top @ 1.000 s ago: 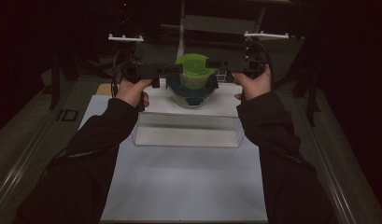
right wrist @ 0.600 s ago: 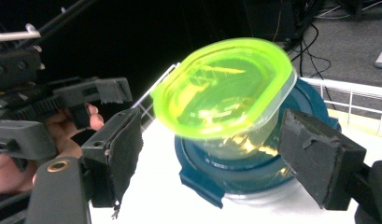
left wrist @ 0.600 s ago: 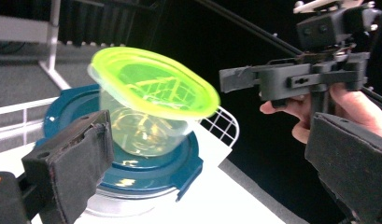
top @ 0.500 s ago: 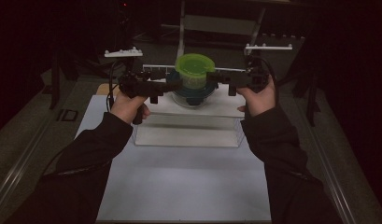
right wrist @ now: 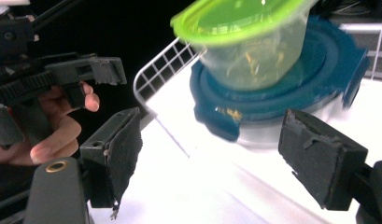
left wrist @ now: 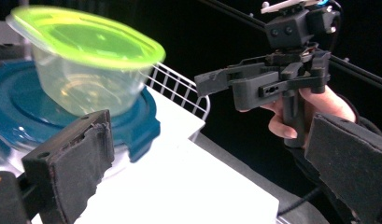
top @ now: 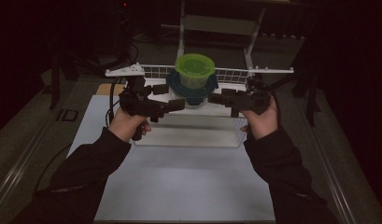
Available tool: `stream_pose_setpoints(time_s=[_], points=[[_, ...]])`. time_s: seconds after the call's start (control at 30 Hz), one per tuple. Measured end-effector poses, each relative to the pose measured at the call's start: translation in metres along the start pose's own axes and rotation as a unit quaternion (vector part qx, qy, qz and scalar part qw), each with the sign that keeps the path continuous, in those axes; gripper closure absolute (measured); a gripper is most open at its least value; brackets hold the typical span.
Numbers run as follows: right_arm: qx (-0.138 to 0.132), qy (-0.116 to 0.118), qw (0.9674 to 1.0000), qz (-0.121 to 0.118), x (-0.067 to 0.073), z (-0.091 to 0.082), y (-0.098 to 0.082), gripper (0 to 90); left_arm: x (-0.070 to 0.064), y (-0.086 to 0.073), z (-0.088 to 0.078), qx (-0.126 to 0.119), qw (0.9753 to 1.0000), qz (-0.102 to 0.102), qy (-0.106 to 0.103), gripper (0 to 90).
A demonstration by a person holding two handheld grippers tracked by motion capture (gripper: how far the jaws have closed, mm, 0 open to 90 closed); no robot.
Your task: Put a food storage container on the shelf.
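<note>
A clear tub with a green lid [top: 194, 70] sits on top of a wider tub with a blue lid [top: 192, 89], at the back of a white platform [top: 193, 133]. My left gripper [top: 178, 105] is just left of the stack and points right. Its jaws have just been opening and now stand wide with nothing between them [left wrist: 212, 140]. My right gripper [top: 215, 99] faces it from the right, also open and empty [right wrist: 212, 135]. Both tubs [left wrist: 86, 79] [right wrist: 254, 51] lie just beyond the jaws, and neither gripper touches them.
A white wire rack [top: 230, 74] runs behind the stack. The platform sits on a white mat [top: 179, 182] over the grey table. A metal stand [top: 181, 28] rises at the back. The surroundings are dark.
Both hands have drawn back toward the person and come lower, away from the sides of the stack. The left jaws have spread wider. The tubs have stayed put.
</note>
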State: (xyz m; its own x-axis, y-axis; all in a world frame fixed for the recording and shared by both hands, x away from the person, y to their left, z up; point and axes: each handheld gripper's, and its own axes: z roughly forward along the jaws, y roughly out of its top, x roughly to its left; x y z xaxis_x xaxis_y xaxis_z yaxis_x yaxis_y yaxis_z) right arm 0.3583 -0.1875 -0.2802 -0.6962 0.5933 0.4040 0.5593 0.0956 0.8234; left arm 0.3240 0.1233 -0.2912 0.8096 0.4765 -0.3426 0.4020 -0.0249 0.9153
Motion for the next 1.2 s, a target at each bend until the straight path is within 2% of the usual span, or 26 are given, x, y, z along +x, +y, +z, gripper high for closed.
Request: stream_pose_setpoints(time_s=[0.03,0.1,0.13,0.17,0.23,0.5,0.73,0.83,0.97,1.1,1.2], points=[[0.002,0.002,1.0,0.0,-0.002,-0.001,-0.009,20.8,-0.002,-0.005,0.0,0.004,1.0,0.002,-0.004,1.1],[0.004,0.002,1.0,0.0,-0.002,-0.002,-0.011,20.8,-0.002,-0.005,0.0,0.004,1.0,0.002,-0.004,1.1],[0.004,0.002,1.0,0.0,-0.002,-0.002,-0.011,20.8,-0.004,-0.014,0.0,0.009,0.9999,0.007,-0.012,1.1],[0.005,0.004,1.0,0.003,-0.006,-0.003,-0.022,20.7,-0.005,-0.018,0.0,0.012,0.9998,0.007,-0.014,1.1],[0.003,0.006,1.0,0.006,-0.01,-0.004,-0.03,20.6,-0.006,-0.025,0.0,0.013,0.9997,0.006,-0.017,1.1],[0.003,0.007,1.0,-0.003,-0.023,-0.004,-0.062,18.2,-0.008,-0.052,0.0,0.026,0.9993,0.021,-0.016,1.1],[0.008,0.005,0.9999,0.005,-0.032,-0.003,-0.086,18.2,-0.006,-0.076,0.003,0.037,0.999,0.022,-0.015,1.2],[0.008,0.012,0.9998,0.013,-0.037,-0.004,-0.097,18.2,-0.006,-0.087,0.003,0.045,0.9984,0.033,-0.011,1.3],[0.009,0.018,0.9995,0.022,-0.044,-0.002,-0.112,18.3,-0.005,-0.102,0.005,0.054,0.998,0.027,-0.021,1.5],[0.014,0.017,0.9994,0.024,-0.048,0.001,-0.127,18.3,-0.007,-0.118,0.007,0.063,0.9973,0.032,-0.021,1.5],[0.016,0.016,0.9996,0.015,-0.05,0.003,-0.138,18.4,-0.007,-0.13,0.009,0.071,0.9966,0.032,-0.027,1.5]])
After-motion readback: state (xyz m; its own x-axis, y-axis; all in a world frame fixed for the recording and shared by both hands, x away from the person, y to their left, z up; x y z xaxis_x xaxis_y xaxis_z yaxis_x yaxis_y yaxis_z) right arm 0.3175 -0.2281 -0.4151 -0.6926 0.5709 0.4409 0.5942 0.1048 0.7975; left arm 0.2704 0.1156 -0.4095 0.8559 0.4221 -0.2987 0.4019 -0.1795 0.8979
